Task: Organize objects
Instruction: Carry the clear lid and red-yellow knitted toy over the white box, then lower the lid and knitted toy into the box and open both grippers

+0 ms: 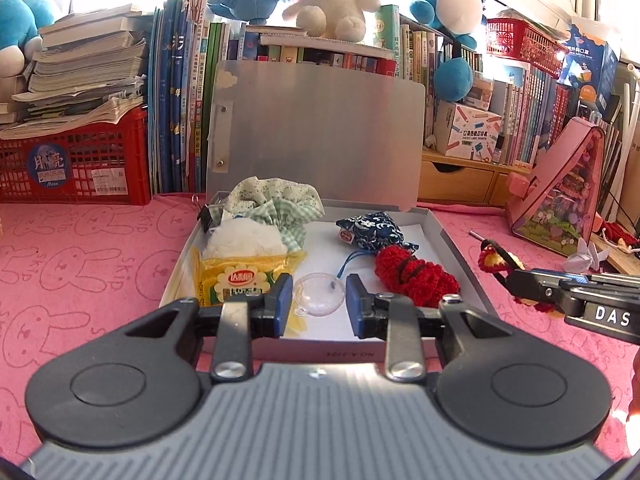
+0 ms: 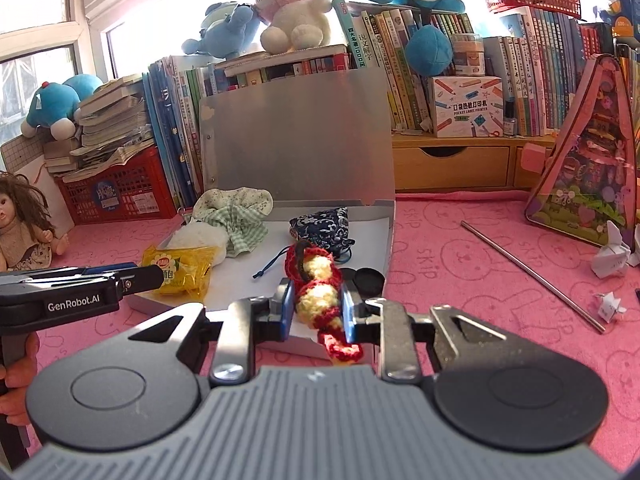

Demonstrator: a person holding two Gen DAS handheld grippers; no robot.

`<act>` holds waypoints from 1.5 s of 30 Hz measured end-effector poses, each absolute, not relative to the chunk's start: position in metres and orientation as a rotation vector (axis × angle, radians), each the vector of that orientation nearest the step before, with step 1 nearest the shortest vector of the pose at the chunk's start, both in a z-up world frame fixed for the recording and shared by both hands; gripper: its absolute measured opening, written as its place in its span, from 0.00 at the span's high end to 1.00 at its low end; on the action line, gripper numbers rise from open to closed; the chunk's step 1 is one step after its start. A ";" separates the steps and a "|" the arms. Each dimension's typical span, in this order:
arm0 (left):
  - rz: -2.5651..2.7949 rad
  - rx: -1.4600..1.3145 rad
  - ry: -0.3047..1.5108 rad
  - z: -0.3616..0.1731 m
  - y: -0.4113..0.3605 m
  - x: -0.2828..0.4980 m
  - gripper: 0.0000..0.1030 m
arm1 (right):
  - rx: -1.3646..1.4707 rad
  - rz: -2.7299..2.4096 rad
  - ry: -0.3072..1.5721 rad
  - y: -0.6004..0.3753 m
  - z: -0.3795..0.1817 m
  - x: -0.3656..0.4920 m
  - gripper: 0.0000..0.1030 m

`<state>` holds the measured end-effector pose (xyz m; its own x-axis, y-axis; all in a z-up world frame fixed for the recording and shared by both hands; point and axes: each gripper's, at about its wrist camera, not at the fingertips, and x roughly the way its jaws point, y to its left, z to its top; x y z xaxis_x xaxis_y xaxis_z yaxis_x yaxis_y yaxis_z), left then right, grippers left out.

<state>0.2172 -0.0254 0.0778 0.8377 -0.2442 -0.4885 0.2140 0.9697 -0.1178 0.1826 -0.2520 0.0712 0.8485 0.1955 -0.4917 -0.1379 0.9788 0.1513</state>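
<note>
A shallow grey box (image 1: 460, 252) with its lid (image 1: 320, 132) upright lies on the pink cloth. Inside are floral fabric (image 1: 276, 200), a white fluffy piece (image 1: 244, 238), a yellow snack packet (image 1: 240, 276), a clear plastic dome (image 1: 318, 294), a blue patterned pouch (image 1: 370, 228) and a red crochet piece (image 1: 416, 280). My left gripper (image 1: 320, 306) hovers over the box's near edge, its pads slightly apart with nothing between them. My right gripper (image 2: 316, 304) is shut on a red-and-yellow crochet piece (image 2: 320, 300) above the box's (image 2: 390, 240) near right corner.
A metal rod (image 2: 528, 276) and folded paper figures (image 2: 612, 256) lie to the right, near a pink triangular tin (image 2: 588, 160). A doll (image 2: 24, 224) sits at the left. A red crate (image 1: 76, 160), rows of books and plush toys line the back.
</note>
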 end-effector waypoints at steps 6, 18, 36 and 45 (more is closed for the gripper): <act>-0.273 -0.085 0.534 0.081 -0.027 0.259 0.67 | 0.175 0.168 0.561 -0.265 0.078 0.222 0.71; -0.246 -0.032 0.611 0.050 -0.051 0.320 0.67 | 0.282 0.155 0.674 -0.271 0.063 0.280 0.71; -0.271 0.057 0.566 0.046 -0.066 0.305 0.34 | 0.318 0.165 0.700 -0.273 0.042 0.279 0.44; -0.304 0.069 0.541 0.065 -0.061 0.276 0.29 | 0.306 0.196 0.647 -0.278 0.059 0.258 0.38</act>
